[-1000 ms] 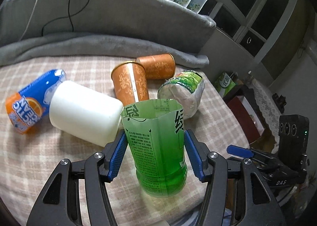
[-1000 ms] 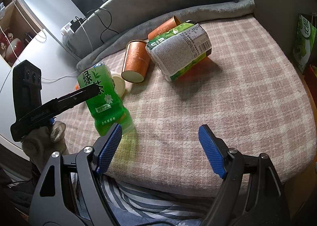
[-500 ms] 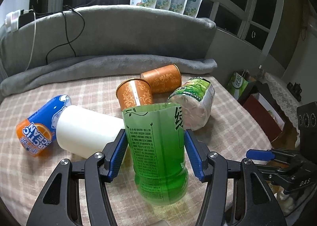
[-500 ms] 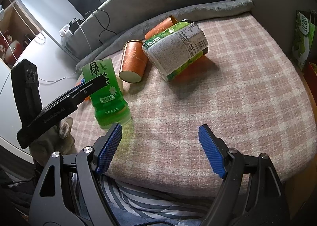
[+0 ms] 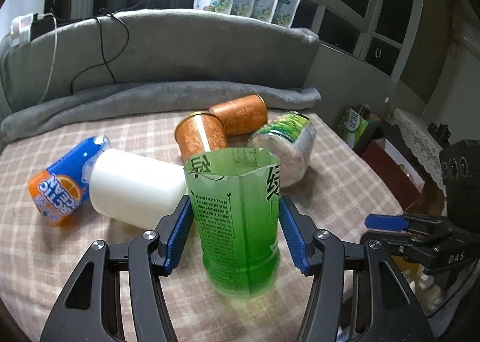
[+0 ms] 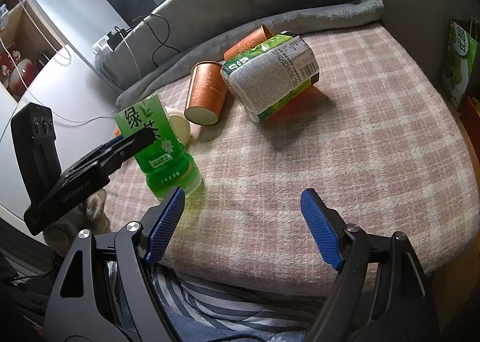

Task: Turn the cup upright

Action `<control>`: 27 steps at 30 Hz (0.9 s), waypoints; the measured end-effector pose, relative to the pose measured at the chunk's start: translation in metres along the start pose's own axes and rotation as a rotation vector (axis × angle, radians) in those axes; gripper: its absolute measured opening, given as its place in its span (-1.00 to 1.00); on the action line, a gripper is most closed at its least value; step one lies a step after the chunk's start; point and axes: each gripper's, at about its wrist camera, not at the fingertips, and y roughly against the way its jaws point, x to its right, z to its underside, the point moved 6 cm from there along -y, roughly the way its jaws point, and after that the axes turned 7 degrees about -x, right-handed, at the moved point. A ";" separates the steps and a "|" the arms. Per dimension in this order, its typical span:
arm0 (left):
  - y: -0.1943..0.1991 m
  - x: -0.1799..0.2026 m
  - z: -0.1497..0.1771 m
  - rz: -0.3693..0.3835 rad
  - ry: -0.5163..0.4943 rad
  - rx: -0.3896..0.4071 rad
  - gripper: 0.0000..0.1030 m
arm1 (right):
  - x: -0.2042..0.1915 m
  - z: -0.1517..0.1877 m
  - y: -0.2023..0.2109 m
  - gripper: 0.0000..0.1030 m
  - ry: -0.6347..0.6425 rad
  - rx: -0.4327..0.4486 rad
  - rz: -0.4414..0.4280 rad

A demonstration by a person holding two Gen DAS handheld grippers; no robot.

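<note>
Left hand-held gripper [image 5: 235, 229] level, clamping upright green cup [image 5: 237, 219]; right hand-held gripper [image 6: 241, 225] wide, idle

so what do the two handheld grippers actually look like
Both match: the left gripper and right gripper have black plastic frames with triangular cut-outs, silver pivot screws, and fingers faced with ribbed blue pads. Seen from the right wrist view, the left one carries a black camera block with small round lenses and faint embossed lettering.

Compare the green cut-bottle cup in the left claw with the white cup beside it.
The green cup stands upright, open end up; the white cup lies on its side. The green one is translucent and printed; the white one is opaque and plain. Both rest on the checked blanket.
</note>
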 end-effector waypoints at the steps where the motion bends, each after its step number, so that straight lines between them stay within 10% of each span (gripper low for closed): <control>1: 0.001 0.001 0.002 0.008 -0.001 -0.005 0.09 | -0.001 0.000 0.001 0.60 0.000 0.002 0.001; 27: 0.019 0.007 0.029 0.057 -0.011 -0.039 0.10 | -0.024 0.007 0.012 0.60 0.055 0.055 0.039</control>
